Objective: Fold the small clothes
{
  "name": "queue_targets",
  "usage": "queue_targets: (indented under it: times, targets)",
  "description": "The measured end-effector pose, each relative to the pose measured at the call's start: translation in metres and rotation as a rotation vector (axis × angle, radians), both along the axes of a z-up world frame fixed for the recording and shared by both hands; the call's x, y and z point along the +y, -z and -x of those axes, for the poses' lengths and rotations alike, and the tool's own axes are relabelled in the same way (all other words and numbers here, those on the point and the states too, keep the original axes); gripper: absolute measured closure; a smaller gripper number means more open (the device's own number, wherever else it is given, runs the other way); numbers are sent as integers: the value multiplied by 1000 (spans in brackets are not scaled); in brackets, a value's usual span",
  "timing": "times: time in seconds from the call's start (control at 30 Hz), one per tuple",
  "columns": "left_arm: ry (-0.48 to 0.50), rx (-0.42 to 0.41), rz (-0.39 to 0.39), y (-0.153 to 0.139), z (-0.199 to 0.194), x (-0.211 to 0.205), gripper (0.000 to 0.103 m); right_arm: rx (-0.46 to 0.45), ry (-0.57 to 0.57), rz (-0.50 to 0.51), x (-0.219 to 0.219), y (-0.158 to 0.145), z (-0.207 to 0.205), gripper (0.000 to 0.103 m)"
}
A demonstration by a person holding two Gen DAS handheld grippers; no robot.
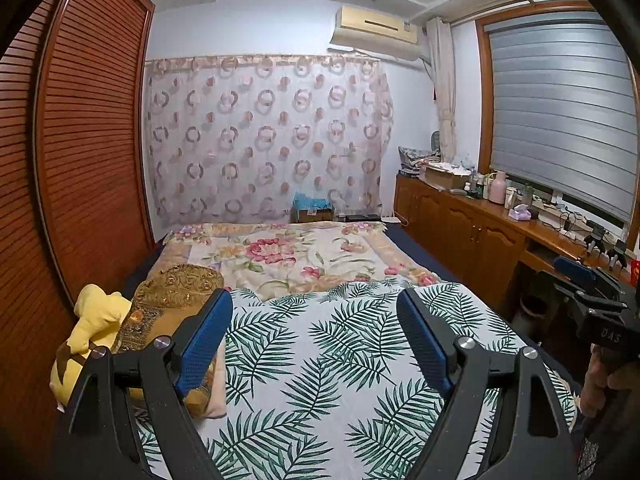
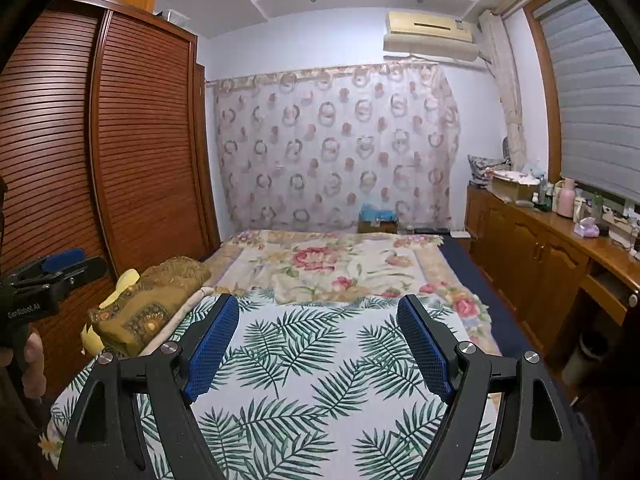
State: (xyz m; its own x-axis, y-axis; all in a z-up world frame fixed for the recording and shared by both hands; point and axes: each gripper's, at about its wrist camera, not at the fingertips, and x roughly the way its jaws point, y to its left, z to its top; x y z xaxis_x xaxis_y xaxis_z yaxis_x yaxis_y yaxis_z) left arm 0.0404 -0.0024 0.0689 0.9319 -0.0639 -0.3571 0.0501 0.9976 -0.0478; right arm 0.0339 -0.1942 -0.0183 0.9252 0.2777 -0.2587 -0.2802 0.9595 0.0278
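the bed [image 1: 404,240] fills the space ahead of both grippers. a leaf-print sheet [image 1: 340,360] covers its near half, directly under and between the fingers in both views. beyond the fingertips lies a floral blanket [image 1: 288,256], reaching to the far end of the bed.

a louvred wardrobe [image 1: 88,140] stands to the left of the grippers. a patterned curtain [image 1: 264,136] hangs on the far wall, straight ahead. a blind [image 1: 560,120] covers the window to the right, above a wooden cabinet [image 1: 472,232] whose top carries bottles and boxes. an air conditioner [image 1: 376,32] sits high on the far wall, ahead and to the right.

a gold cushion [image 1: 172,296] lies on the bed just left of the left gripper's left finger, with a yellow plush toy [image 1: 92,328] touching its left side.

left gripper [image 1: 316,340]: jaws spread wide, nothing between the blue pads [image 1: 204,340], held above the leaf-print sheet. in the right wrist view it shows at the far left edge.

right gripper [image 2: 318,344]: jaws spread wide, nothing held, above the same sheet. in the left wrist view it shows at the far right edge.

no small garment can be made out in either view; its position cannot be stated.
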Motion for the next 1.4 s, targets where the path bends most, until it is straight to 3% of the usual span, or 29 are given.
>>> queue_targets:
  times: [0.23, 1.4]
  targets:
    - [0, 1, -4, 0, 3, 0, 18, -1, -2, -4, 0, 10, -1, 20]
    - [0, 0, -3, 0, 3, -2, 18, 2, -11, -11, -19, 3, -9, 20]
